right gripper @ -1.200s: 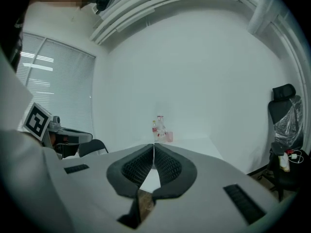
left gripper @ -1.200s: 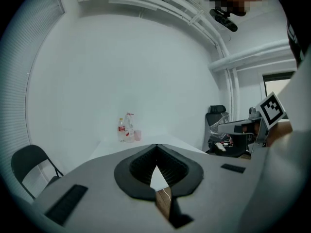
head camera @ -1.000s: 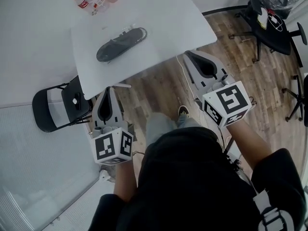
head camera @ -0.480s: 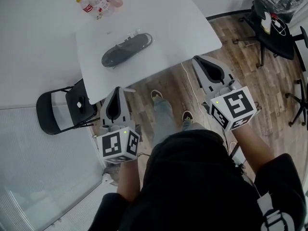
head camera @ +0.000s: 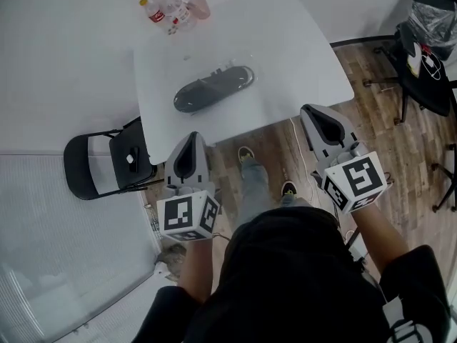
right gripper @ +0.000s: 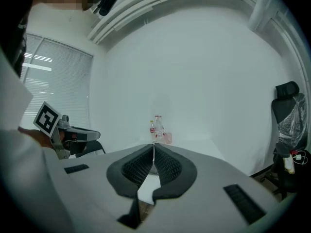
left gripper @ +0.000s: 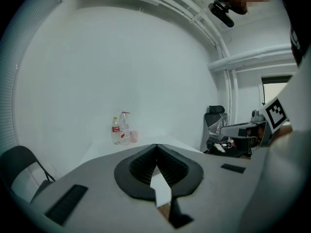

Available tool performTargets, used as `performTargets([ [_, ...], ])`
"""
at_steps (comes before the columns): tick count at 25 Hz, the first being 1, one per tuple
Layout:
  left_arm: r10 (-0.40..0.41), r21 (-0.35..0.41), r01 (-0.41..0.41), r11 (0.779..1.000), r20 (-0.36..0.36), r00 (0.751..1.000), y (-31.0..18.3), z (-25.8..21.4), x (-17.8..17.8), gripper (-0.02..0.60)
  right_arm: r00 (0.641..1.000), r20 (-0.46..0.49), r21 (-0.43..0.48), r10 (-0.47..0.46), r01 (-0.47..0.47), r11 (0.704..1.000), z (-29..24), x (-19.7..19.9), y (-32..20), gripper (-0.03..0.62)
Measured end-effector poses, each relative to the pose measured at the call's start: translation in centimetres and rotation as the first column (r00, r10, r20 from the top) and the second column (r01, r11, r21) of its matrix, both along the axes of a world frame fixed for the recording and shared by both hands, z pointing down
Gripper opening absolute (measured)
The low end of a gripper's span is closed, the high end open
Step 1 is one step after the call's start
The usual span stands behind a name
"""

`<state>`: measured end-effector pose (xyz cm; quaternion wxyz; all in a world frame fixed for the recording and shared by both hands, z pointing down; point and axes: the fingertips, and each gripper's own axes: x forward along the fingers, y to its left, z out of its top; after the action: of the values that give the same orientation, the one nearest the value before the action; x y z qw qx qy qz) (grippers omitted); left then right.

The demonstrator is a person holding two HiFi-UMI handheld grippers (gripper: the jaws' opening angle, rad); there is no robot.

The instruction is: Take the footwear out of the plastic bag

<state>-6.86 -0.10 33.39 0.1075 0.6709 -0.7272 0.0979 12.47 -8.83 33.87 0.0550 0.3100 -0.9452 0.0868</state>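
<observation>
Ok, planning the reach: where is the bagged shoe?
In the head view the bagged shoe lies on the white table, ahead of the left gripper, with the bottles at the far corner.

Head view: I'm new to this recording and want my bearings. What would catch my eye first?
The dark footwear, wrapped in what looks like clear plastic, lies in the middle of the white table. Nearer the camera, the left hand-held gripper and right hand-held gripper, each bearing a marker cube, point toward it, jaws shut and empty. Bottles cluster at the far corner.
</observation>
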Motion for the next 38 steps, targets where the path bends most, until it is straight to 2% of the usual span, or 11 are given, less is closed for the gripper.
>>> performTargets([
  [10,-0.032,-0.02,0.032,0.999,-0.011,0.999,-3.3,1.0,-4.8,0.021,1.0,0.005,-0.044,-0.024,0.024,0.999,1.1,-4.7,-4.0,0.02],
  [18,-0.022,-0.06,0.02,0.998,-0.043,0.999,-7.2,2.8,-7.9,0.022,0.999,-0.018,-0.087,-0.05,0.049,0.995,2.6,-8.6,-7.4,0.02],
  [23,0.037,-0.118,-0.041,0.992,-0.03,0.999,-10.1,4.5,-9.7,0.022,0.998,-0.031,-0.106,-0.052,0.049,0.993,3.1,-10.4,-9.6,0.02],
  [26,0.083,-0.18,-0.075,0.981,0.038,0.996,-11.8,6.8,-11.0,0.021,0.998,-0.039,-0.116,-0.045,0.04,0.992,3.3,-11.3,-10.6,0.02],
  [30,0.185,-0.294,-0.141,0.945,0.13,0.974,-13.9,10.1,-12.0,0.023,0.998,-0.049,-0.136,-0.038,0.031,0.99,3.5,-12.5,-11.6,0.02],
  [32,0.254,-0.355,-0.191,0.915,0.139,0.957,-14.9,11.7,-12.1,0.023,0.998,-0.054,-0.147,-0.04,0.031,0.989,3.5,-13.2,-12.0,0.02],
  [35,0.348,-0.454,-0.248,0.856,0.15,0.926,-15.3,14.4,-12.1,0.025,0.998,-0.055,-0.156,-0.043,0.034,0.987,3.4,-14.4,-12.5,0.02],
  [36,0.379,-0.489,-0.266,0.83,0.145,0.914,-15.2,15.4,-12.0,0.061,0.998,-0.057,-0.16,-0.041,0.031,0.987,3.3,-14.7,-12.7,0.02],
  [37,0.412,-0.528,-0.286,0.8,0.136,0.901,-15.1,16.5,-11.8,0.234,0.998,-0.058,-0.163,-0.038,0.028,0.986,3.2,-15.0,-12.9,0.02],
  [38,0.448,-0.568,-0.301,0.766,0.136,0.884,-15.0,17.7,-11.7,0.353,0.998,-0.059,-0.165,-0.035,0.025,0.986,3.1,-15.3,-13.1,0.02],
])
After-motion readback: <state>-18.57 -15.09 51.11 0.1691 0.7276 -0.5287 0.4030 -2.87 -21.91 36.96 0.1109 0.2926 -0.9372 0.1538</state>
